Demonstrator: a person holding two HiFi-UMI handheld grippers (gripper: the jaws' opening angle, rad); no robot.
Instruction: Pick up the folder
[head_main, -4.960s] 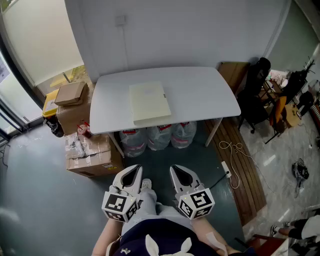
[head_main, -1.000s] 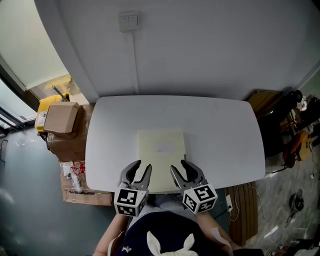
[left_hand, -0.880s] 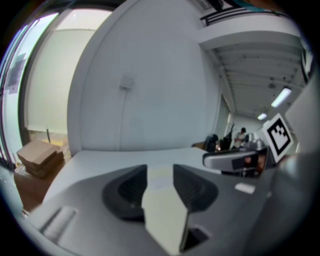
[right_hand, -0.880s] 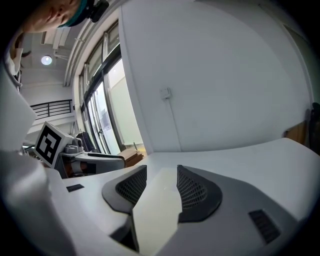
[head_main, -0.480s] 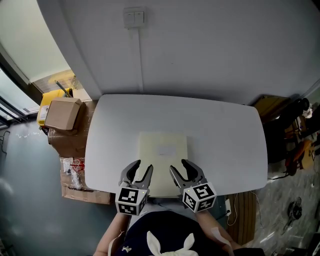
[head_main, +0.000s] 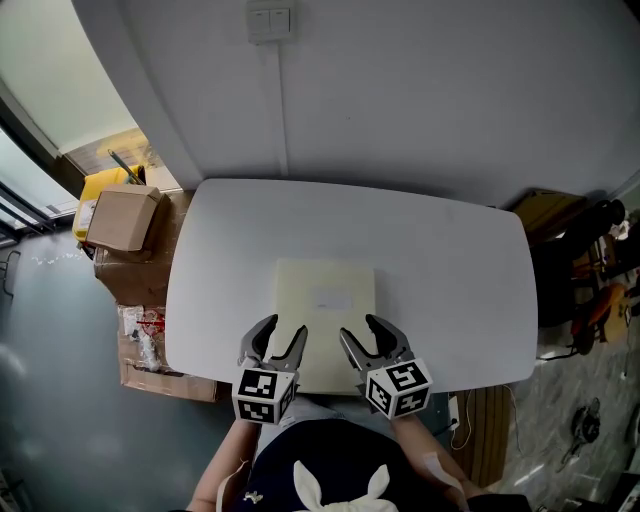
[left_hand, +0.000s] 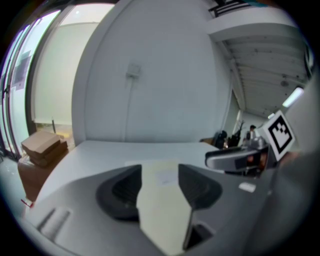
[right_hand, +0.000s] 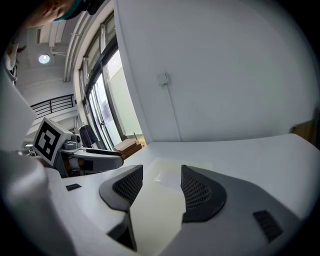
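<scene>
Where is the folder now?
In the head view, the folder lies on the white table, centred at its near edge, directly before the left gripper and right gripper, whose empty jaws have just been opening.

Grey left gripper (head_main: 284, 328), right gripper (head_main: 360, 328), black-white cubes (head_main: 264, 396) — perhaps navy top (head_main: 330, 455)

Head view steeply down over table (head_main: 450, 280), gripper views low, sharing folder (head_main: 325, 300)

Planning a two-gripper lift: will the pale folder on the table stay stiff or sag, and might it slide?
The folder looks thin and lies flat, so it is probably light and may sag if held by one edge. The table looks smooth, so a push would likely slide it, not tip it.
</scene>
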